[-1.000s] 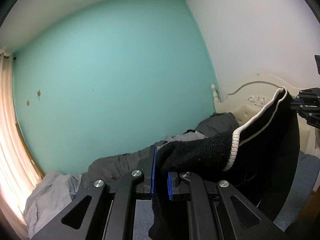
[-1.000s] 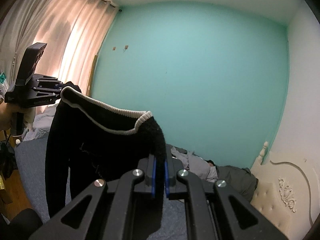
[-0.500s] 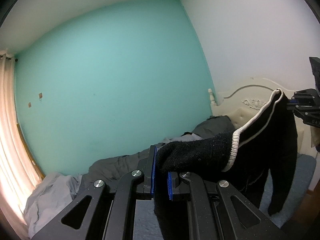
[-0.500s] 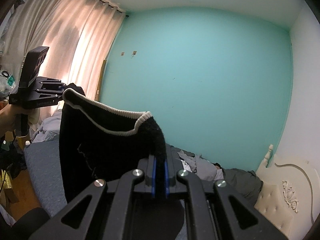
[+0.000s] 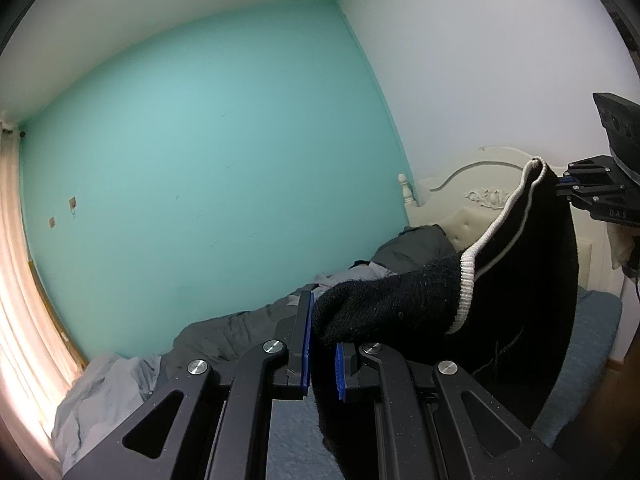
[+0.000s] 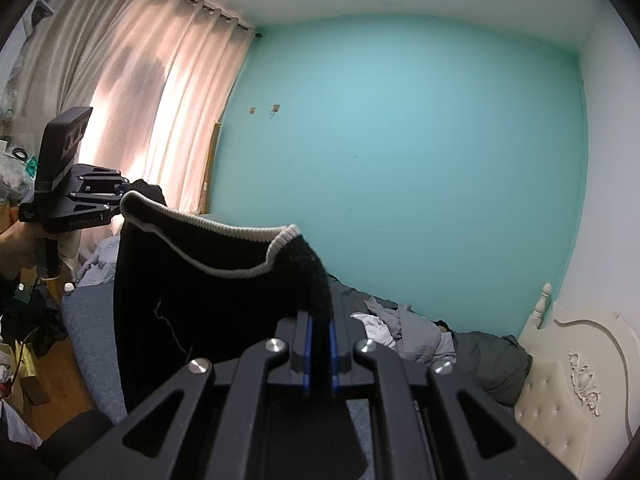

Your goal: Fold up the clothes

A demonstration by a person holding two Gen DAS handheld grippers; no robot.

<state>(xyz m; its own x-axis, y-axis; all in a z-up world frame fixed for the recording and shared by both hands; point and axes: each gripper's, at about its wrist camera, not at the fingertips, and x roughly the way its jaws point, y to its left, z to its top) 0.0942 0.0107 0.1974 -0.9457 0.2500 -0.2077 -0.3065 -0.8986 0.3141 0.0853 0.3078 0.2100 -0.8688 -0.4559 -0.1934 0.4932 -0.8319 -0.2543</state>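
1. Left wrist view: the left gripper (image 5: 322, 354) sits at lower centre, its blue pads clamped on one top corner of the black garment (image 5: 516, 300). The garment's white-trimmed edge (image 5: 496, 232) runs up to the right gripper (image 5: 560, 188) at the right edge of the frame, which pinches the other corner. Holding both corners apart lets the cloth hang flat, judged as preparation for laying it down to fold.
2. Right wrist view: the right gripper (image 6: 319, 350) at lower centre is closed on the garment's corner (image 6: 316, 276); the left gripper (image 6: 120, 194), at middle left, grips the far corner. The body of the garment (image 6: 192, 312) hangs clear above the bed (image 6: 92, 320) (its lower hem is out of sight). Crumpled grey bedding (image 6: 420, 336) lies at lower right, so a bare patch must be chosen.
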